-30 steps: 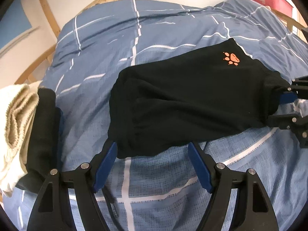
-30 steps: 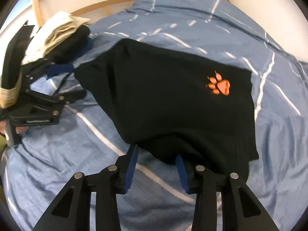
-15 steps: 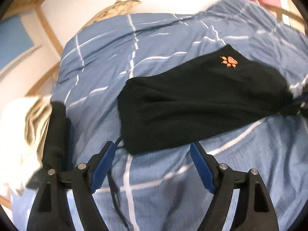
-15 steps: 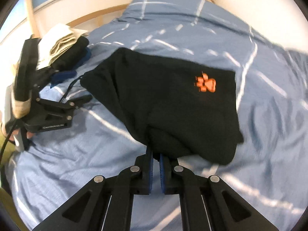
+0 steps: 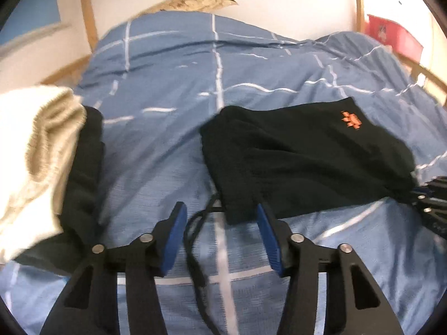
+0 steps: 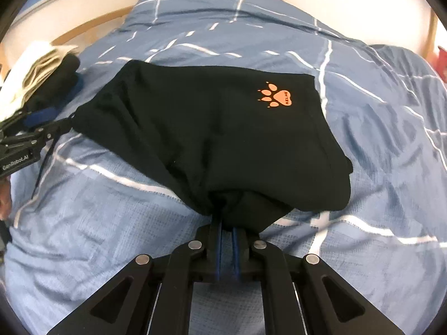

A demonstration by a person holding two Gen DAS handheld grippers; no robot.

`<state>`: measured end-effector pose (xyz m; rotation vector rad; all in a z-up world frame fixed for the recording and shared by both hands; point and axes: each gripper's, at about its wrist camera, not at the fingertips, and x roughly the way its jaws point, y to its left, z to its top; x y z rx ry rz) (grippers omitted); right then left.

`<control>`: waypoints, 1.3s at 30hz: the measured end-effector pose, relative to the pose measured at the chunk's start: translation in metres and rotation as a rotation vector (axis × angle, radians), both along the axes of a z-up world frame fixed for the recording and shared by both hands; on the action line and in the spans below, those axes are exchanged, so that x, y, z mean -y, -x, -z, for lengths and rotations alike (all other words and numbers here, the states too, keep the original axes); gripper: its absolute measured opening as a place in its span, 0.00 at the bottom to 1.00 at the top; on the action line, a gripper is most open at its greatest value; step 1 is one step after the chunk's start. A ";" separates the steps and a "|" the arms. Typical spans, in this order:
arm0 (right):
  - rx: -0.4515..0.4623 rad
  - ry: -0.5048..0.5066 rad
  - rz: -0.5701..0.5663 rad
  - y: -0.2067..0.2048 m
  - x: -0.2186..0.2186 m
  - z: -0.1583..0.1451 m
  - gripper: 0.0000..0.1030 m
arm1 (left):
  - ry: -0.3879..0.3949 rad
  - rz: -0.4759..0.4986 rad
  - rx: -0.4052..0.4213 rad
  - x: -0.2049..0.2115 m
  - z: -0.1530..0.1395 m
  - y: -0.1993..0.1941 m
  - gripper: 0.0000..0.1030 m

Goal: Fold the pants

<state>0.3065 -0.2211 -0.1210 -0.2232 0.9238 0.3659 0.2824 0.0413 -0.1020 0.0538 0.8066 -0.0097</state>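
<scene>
No bin or basket holds any of the clothing; the one container in sight is a red box (image 5: 396, 35) at the far right edge of the left wrist view, its contents not visible. The black pants (image 6: 212, 128), folded into a thick bundle with an orange paw print (image 6: 275, 96) on top, lie on a blue duvet (image 6: 377, 128) crossed by white lines. The right gripper (image 6: 226, 227) has its blue-padded fingers pressed together on the near edge of the bundle, which bunches into the pinch. The left gripper (image 5: 220, 223) stands with its fingers wide apart at the bundle's other end: the corner of the fabric reaches just between the pads, against the right-hand one, and a black drawstring (image 5: 195, 240) trails across the duvet in the gap. Off to the left, well apart from the pants, sits a pile of folded cream and black garments (image 5: 47, 162).
</scene>
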 end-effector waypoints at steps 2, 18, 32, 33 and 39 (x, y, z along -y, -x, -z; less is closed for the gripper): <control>0.014 0.012 0.016 0.002 -0.002 -0.002 0.08 | 0.047 0.005 0.003 -0.004 0.000 0.001 0.47; 0.030 -0.110 0.053 0.000 0.006 0.000 0.07 | 0.096 0.022 -0.094 0.007 0.015 -0.030 0.21; -0.028 -0.068 0.131 0.017 0.002 0.007 0.07 | -0.031 -0.016 -0.151 -0.001 0.014 -0.015 0.18; -0.025 -0.064 0.133 0.018 0.002 0.007 0.07 | -0.042 -0.014 -0.135 -0.001 0.013 -0.014 0.21; 0.040 -0.007 0.180 0.042 0.006 -0.010 0.34 | -0.116 -0.007 -0.056 0.007 -0.002 0.013 0.61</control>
